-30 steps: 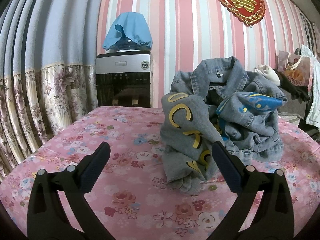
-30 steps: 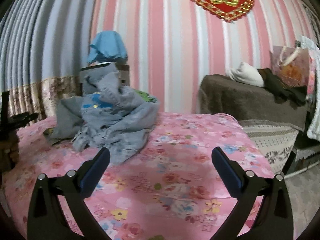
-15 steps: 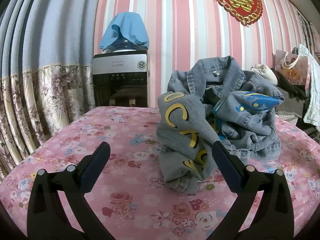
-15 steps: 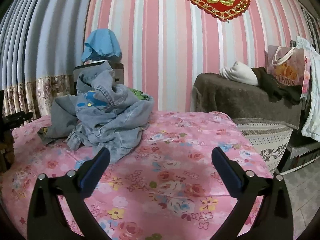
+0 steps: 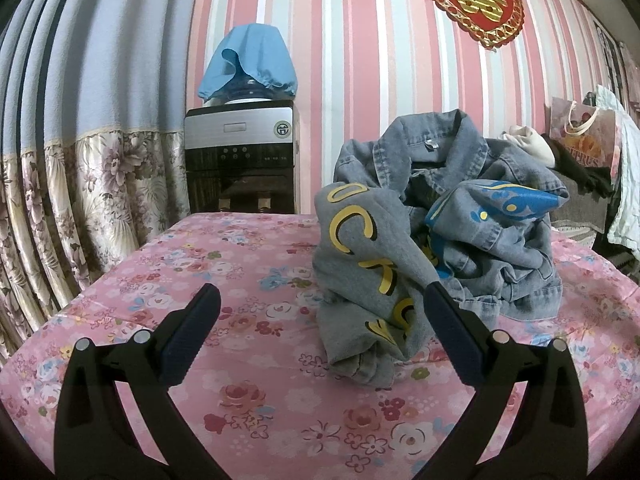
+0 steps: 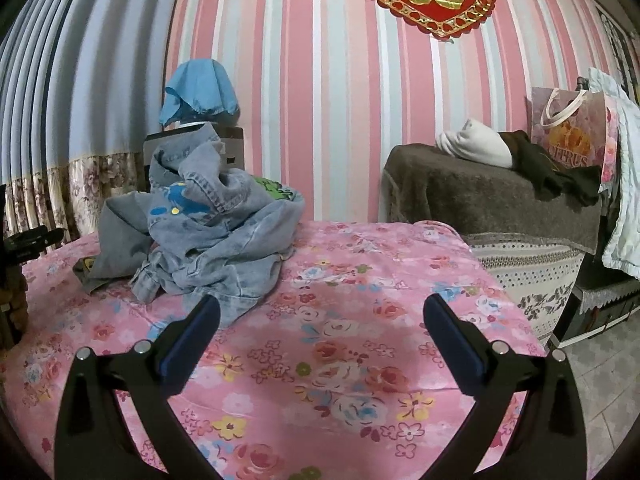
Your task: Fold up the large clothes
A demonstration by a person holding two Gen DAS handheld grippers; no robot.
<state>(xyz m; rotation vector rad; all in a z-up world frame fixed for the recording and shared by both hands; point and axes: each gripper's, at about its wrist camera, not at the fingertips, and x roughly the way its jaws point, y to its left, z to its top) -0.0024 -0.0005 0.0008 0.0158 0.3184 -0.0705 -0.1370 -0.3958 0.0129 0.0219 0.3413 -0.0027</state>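
A crumpled blue denim jacket [image 5: 460, 216] with yellow letters and blue print lies in a heap on the pink floral table [image 5: 248, 280]. My left gripper [image 5: 320, 300] is open and empty, a little short of the heap, its right finger close to the sleeve. In the right wrist view the jacket [image 6: 216, 232] lies to the left and further back. My right gripper [image 6: 320, 304] is open and empty above the cloth-covered table [image 6: 360, 320]. The left gripper's tip [image 6: 28, 238] shows at the far left.
A water dispenser [image 5: 240, 160] with a blue-covered bottle stands behind the table by a floral curtain [image 5: 60, 200]. A brown-covered piece of furniture [image 6: 500, 200] with clothes and a gift bag [image 6: 572, 132] stands at the right. The table's right edge drops to a tiled floor [image 6: 600, 380].
Both grippers have shifted slightly, so the jacket sits a little further left in each view. Both stay open and empty. The jacket has not moved.
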